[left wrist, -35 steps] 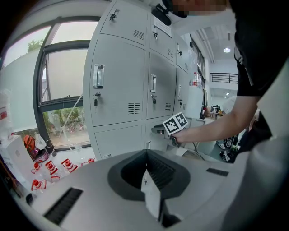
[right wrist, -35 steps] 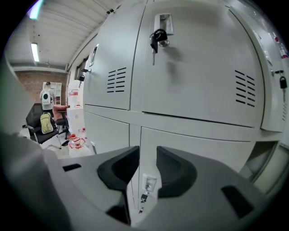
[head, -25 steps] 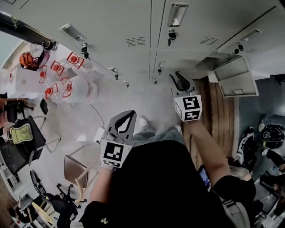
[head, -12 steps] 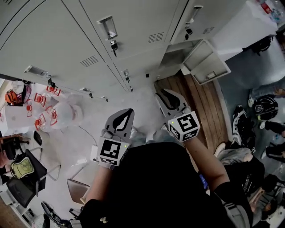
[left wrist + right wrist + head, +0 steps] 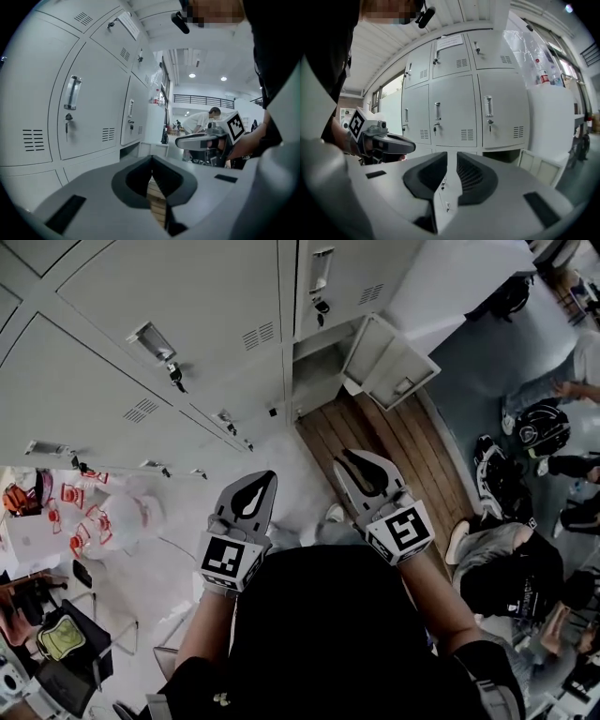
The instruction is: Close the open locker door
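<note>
Jaws: left gripper (image 5: pixel 151 158) pressed together, empty; right gripper (image 5: pixel 451 157) just been closing, narrow gap, nothing between. Locker door (image 5: pixel 389 360) stands open in the bottom row, well apart from both. Best bet: push its outer face near the free edge, steadily, until flush.

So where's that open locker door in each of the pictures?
Head view: the open locker door, upper middle, right of centre.
Left gripper view: the door, small, centre, just above the jaws.
Right gripper view: the door, lower right.
Shared landmark: the closed locker directly above the opening.
</note>
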A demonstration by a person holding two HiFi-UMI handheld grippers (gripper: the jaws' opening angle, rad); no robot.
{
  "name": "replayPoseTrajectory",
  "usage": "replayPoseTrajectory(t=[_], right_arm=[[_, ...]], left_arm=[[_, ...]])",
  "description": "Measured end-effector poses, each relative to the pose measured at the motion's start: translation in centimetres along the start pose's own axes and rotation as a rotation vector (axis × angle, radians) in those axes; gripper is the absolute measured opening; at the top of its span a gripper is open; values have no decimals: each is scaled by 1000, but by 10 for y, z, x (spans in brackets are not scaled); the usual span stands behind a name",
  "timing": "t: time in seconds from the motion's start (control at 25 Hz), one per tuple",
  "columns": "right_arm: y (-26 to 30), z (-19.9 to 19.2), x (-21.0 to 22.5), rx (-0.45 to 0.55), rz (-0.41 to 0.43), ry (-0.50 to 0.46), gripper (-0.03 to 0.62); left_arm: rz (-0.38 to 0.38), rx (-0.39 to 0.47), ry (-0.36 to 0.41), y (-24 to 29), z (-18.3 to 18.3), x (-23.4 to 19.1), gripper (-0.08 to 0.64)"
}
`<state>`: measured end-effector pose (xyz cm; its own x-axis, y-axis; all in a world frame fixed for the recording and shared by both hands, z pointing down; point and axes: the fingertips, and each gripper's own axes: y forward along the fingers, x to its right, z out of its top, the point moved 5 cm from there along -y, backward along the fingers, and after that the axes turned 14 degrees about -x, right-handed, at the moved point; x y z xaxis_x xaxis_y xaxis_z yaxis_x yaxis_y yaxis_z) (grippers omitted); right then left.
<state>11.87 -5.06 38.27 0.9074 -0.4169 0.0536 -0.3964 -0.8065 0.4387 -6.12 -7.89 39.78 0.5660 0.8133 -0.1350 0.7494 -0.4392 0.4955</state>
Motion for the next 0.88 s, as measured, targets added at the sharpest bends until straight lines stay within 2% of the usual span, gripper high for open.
replayPoseTrajectory(t=[0.52, 0.68, 0.88], right_arm=[[-49, -2, 30, 57, -98, 53, 63], [-54, -5, 36, 60, -111, 87, 63], [-55, -6, 38, 57, -128, 85, 63]], left_arm=[[-86, 64, 19, 22, 38, 19, 21], [-93, 65, 27, 25, 41, 22, 21], [-101, 71, 37, 27, 46, 22, 21]])
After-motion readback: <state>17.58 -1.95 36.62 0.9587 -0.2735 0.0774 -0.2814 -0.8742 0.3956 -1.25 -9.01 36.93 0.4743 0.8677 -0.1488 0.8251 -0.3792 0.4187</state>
